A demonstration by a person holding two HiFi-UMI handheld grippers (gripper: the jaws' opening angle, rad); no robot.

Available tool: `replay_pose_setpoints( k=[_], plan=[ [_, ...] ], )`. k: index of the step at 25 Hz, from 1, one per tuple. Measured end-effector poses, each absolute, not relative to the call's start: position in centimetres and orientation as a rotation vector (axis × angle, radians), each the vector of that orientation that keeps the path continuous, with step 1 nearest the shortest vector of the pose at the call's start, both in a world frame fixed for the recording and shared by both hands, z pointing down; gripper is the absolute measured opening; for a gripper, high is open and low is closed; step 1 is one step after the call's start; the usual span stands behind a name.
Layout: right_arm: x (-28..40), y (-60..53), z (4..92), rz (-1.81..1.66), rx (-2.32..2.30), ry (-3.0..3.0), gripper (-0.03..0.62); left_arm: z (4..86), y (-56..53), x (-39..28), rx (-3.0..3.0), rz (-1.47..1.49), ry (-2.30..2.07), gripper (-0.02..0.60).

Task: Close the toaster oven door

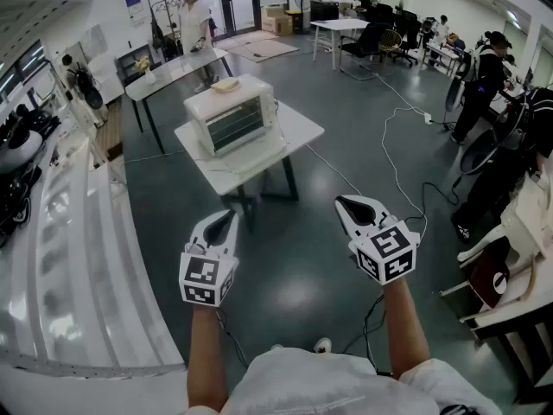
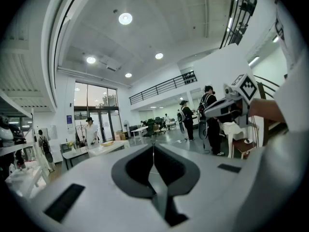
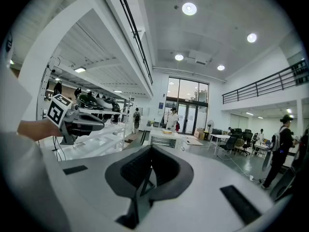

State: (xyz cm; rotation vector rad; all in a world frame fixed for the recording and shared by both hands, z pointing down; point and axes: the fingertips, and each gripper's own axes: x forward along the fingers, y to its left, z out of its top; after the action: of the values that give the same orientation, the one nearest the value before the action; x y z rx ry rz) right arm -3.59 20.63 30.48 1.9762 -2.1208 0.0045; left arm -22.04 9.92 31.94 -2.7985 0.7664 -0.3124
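Left gripper (image 1: 226, 218): we hold it out ahead, about level, jaws pressed together on nothing
Right gripper (image 1: 346, 202): alongside, same pose, jaws together, empty
Toaster oven (image 1: 232, 116): on white table (image 1: 298, 128) ahead, well apart from both grippers; door state unclear to us
Oven top: pale flat item (image 1: 225, 85)
Floor: white cable (image 1: 393, 158), right of table
Oven contents: too small to tell

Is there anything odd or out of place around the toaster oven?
A flat yellowish item lies on top of the toaster oven, an unusual spot. Nothing else stands out; whether its door is open is too small to tell.
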Motion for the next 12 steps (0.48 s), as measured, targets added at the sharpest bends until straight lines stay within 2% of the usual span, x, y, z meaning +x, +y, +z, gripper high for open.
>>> replay_pose_setpoints(
  k=[12],
  plan=[
    [-3.8,20.8,33.1,0.097,1.921,-2.093,0.017,33.4,10.8,-21.7,-2.804,-0.367,0.708,0.018]
  ],
)
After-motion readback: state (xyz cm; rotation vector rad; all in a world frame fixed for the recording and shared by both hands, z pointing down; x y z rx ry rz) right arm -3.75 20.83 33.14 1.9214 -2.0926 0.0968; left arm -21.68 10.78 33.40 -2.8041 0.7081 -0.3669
